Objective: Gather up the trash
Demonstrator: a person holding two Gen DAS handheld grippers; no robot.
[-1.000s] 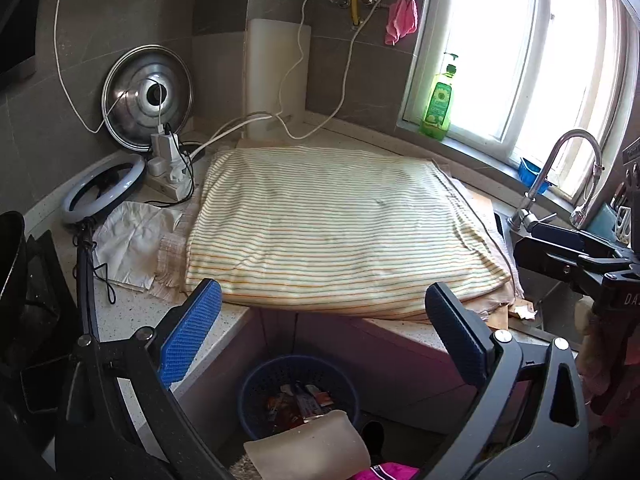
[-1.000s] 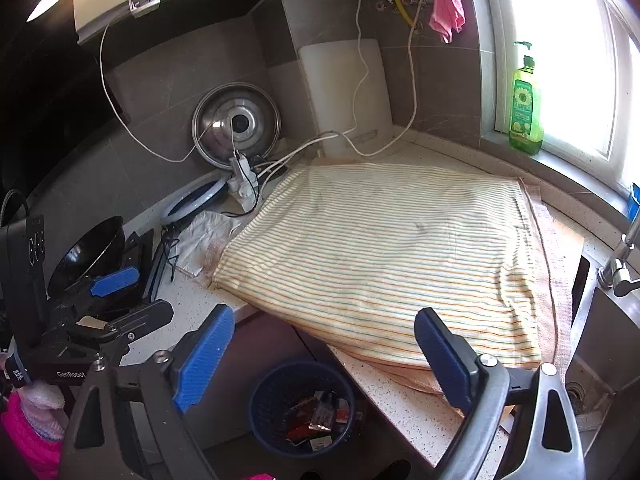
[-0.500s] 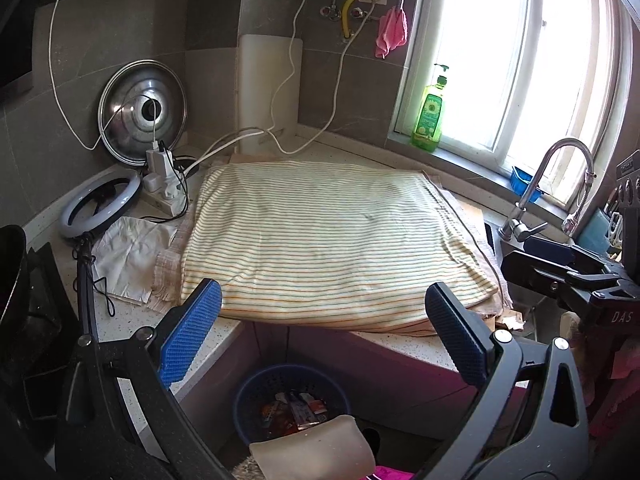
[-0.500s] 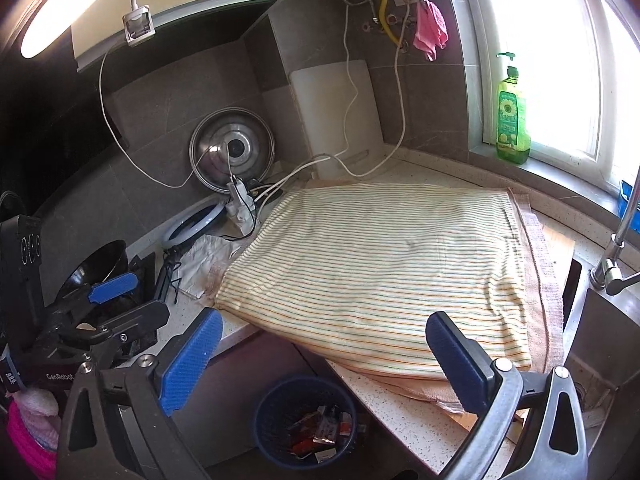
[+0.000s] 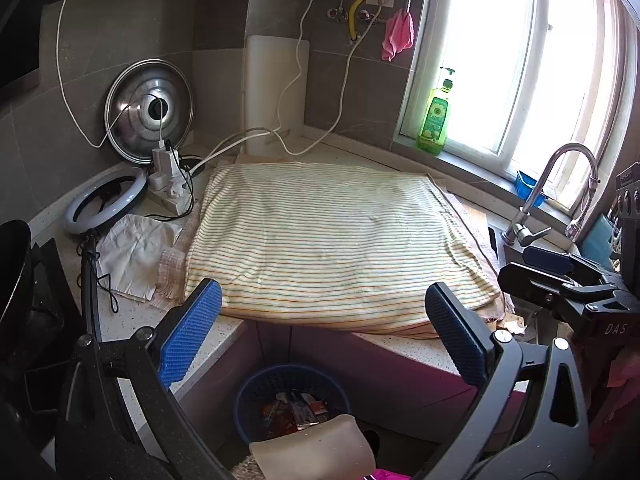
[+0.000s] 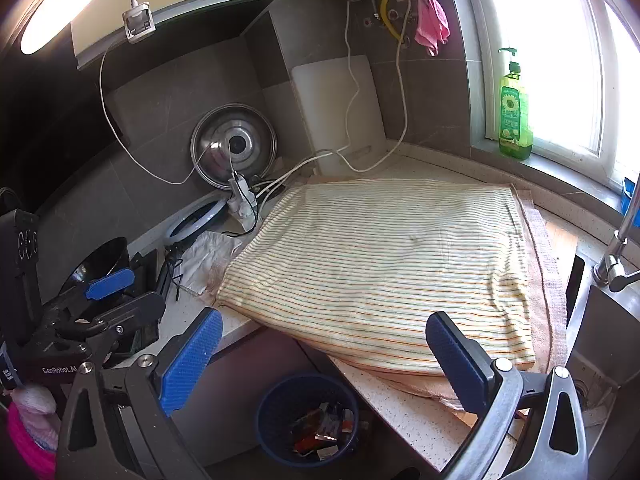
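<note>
One blue bin (image 6: 307, 420) sits on the floor below the counter edge, holding several crumpled wrappers (image 6: 324, 428) (too jumbled to count). Two grippers, left gripper (image 5: 324, 344) and right gripper (image 6: 324, 350), hover with jaws wide, nothing between them. One striped cloth (image 5: 332, 248) covers the counter (image 5: 400, 346).

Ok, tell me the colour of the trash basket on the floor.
Dark blue basket; right wrist view shows it best.
</note>
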